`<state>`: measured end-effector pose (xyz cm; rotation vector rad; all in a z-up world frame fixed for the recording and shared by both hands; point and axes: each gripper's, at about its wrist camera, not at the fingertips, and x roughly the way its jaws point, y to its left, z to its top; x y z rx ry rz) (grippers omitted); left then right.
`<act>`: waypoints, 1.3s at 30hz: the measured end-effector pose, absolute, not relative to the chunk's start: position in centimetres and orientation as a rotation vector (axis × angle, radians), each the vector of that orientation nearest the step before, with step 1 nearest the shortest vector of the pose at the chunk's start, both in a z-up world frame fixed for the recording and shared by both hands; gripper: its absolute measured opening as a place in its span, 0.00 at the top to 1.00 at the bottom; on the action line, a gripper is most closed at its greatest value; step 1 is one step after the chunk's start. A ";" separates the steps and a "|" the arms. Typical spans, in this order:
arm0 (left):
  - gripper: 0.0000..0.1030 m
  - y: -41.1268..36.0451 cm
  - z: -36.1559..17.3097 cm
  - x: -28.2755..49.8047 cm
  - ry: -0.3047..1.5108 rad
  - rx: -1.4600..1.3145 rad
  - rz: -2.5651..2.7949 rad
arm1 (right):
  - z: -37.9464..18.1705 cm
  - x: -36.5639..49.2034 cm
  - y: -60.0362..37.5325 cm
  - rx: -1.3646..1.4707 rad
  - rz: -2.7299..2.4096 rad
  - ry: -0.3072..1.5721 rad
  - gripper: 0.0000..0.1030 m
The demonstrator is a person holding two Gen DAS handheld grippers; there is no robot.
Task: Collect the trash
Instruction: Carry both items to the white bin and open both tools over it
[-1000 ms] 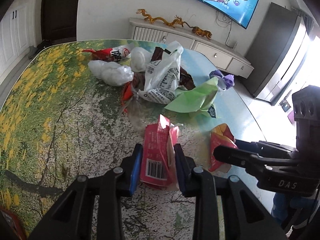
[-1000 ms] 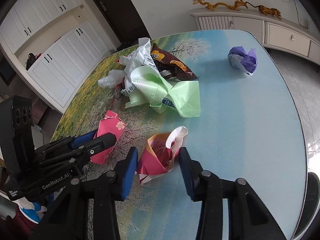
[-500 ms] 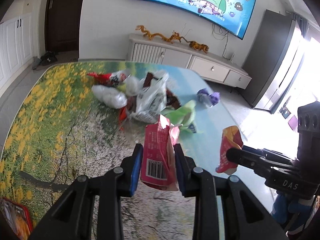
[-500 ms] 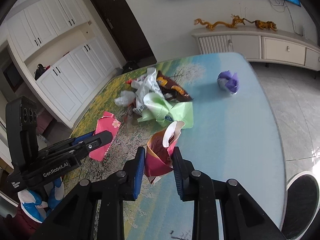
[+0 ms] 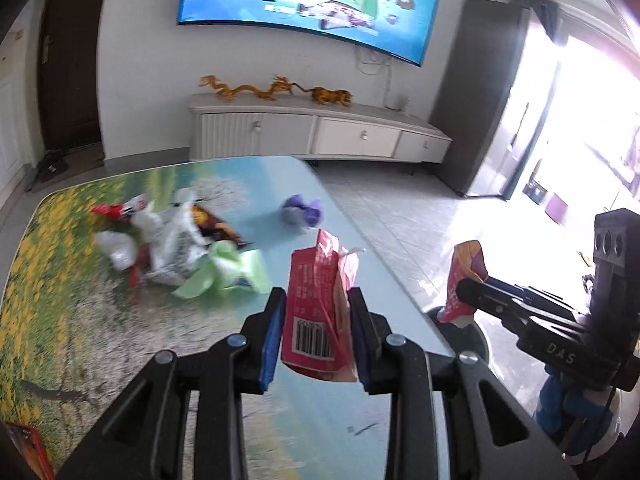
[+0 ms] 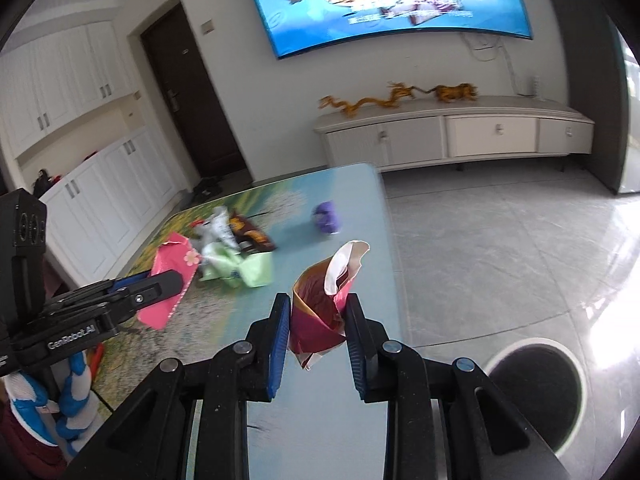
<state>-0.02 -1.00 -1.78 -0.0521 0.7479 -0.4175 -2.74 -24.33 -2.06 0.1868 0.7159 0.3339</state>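
Observation:
My left gripper (image 5: 316, 320) is shut on a pink-red snack packet (image 5: 316, 312) with a barcode and holds it above the table. It also shows in the right wrist view (image 6: 172, 280). My right gripper (image 6: 318, 320) is shut on a crumpled red and yellow wrapper (image 6: 320, 308), lifted near the table's right edge; the wrapper shows in the left wrist view (image 5: 464, 280). A heap of trash (image 5: 184, 252) with a green bag (image 5: 228, 272) lies on the table. A purple wad (image 5: 300, 210) lies apart from it.
The table (image 5: 60, 320) has a flower-print top. A round bin (image 6: 536, 392) with a dark opening stands on the floor to the right of the table. A white TV cabinet (image 5: 320, 136) stands by the far wall. A red item (image 5: 28, 448) lies at the table's near left corner.
Both grippers have risen and pulled back from the table with their wrappers held. The heap now looks farther away, and the bin has come into the right wrist view.

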 end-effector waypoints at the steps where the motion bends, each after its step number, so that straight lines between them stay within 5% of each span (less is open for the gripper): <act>1: 0.72 -1.9 -1.7 0.0 0.752 -0.040 -0.435 | -2.1 -2.9 -25.2 0.190 0.306 0.713 0.75; 20: 0.72 -28.1 -7.2 2.4 0.932 0.281 -0.790 | -11.1 -2.8 -43.9 0.416 -0.153 0.863 0.75; 31: 0.69 -35.6 -13.0 5.7 1.093 0.325 -0.828 | -17.9 -2.7 -47.9 0.496 -0.228 1.019 0.70; 39: 0.58 -37.2 -14.6 5.8 1.166 0.280 -0.872 | -19.1 -3.2 -48.7 0.501 -0.261 1.054 0.51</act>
